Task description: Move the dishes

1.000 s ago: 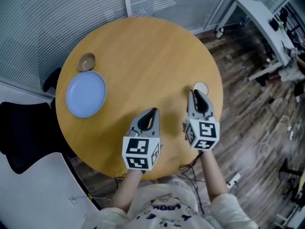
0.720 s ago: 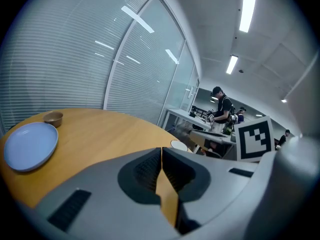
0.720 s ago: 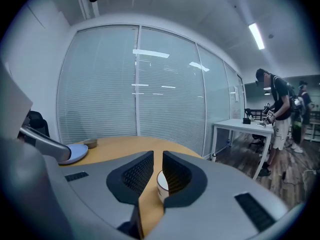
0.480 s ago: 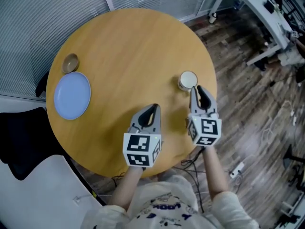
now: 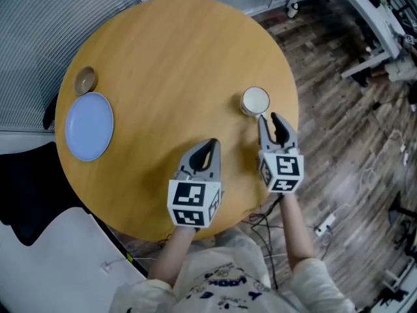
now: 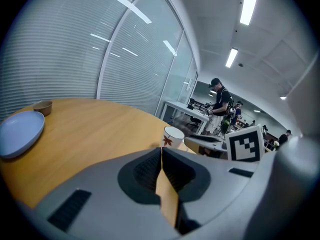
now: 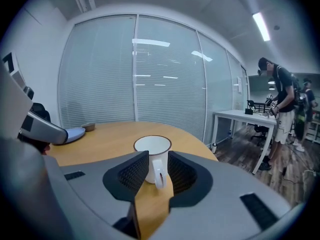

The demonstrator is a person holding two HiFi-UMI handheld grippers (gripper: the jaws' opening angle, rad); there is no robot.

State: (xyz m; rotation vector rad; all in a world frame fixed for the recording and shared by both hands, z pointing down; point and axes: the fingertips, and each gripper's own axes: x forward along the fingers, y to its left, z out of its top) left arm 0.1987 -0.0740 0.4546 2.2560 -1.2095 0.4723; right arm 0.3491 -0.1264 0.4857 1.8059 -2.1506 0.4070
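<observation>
While the right gripper [image 5: 272, 121] hovers over the right side of the round wooden table [image 5: 169, 51], its jaws stand apart and have just been opening. The white mug [image 5: 255, 100] stands upright on the table directly ahead of them. In the right gripper view, the mug's handle faces the camera and lies in the gap between the two jaw tips, and neither pad presses on it. The mug body sits at or just past the tips. From the head view, the mug rests near the table's right edge, close beyond the jaw tips. The left gripper [image 5: 207, 150] hovers over the near middle of the table, beside the right one and apart from the mug. Its jaws are pressed together with nothing between them. A red leaf mark shows on the mug's side in the left gripper view. A blue plate [image 5: 85, 126] lies flat at the table's far left edge. A small brown bowl [image 5: 85, 80] sits just beside the plate, on the side away from the person. Both are well apart from the mug and from either gripper. A black chair [image 5: 26, 194] stands off the table's left side.
</observation>
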